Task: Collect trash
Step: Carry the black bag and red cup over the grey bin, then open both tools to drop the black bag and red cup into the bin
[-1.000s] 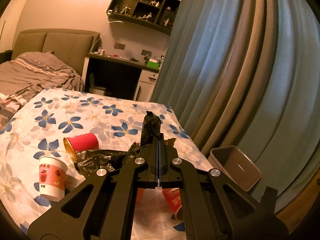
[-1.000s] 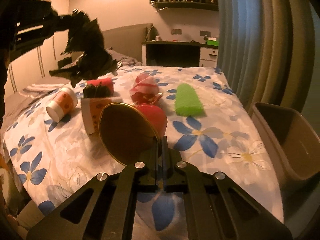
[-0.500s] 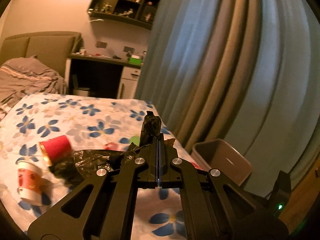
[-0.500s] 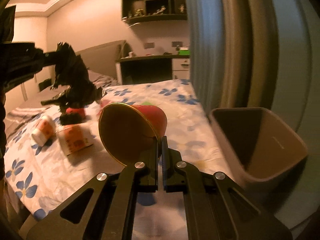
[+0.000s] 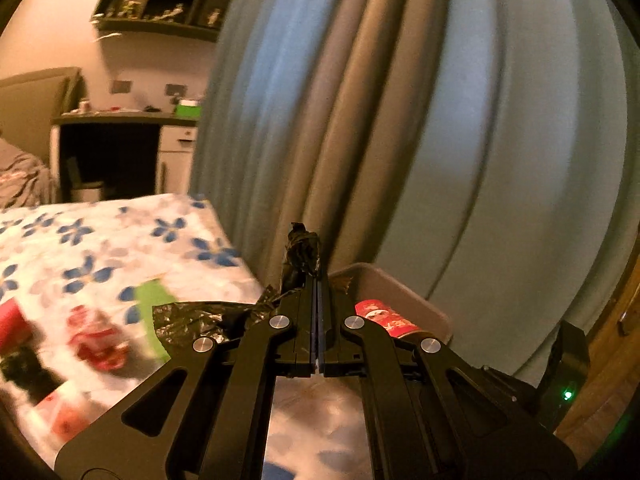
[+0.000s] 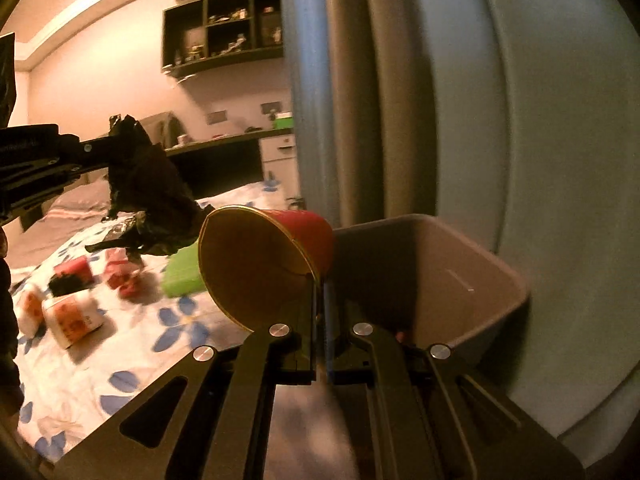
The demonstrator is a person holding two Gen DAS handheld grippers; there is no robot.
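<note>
R fingers (image 6: 320, 300) clamped on red cup (image 6: 280, 256) rim, L fingers (image 5: 318, 280) on black bag (image 5: 208, 320). I'd go fwd till both hang over bin (image 6: 480, 264), then release.

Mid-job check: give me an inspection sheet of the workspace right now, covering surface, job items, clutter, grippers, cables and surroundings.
Surface: bed with a flowered sheet.
Job's things: red cup and black plastic bag both held in the air; bin beside the bed, a red printed item inside it.
Clutter: white printed cups, crumpled red wrappers, green item lying on the sheet.
Grippers: right gripper shut on the cup's rim, close to the bin; left gripper shut on the bag.
Cables: nothing seen.
Surroundings: curtain, desk, wall shelves.
</note>
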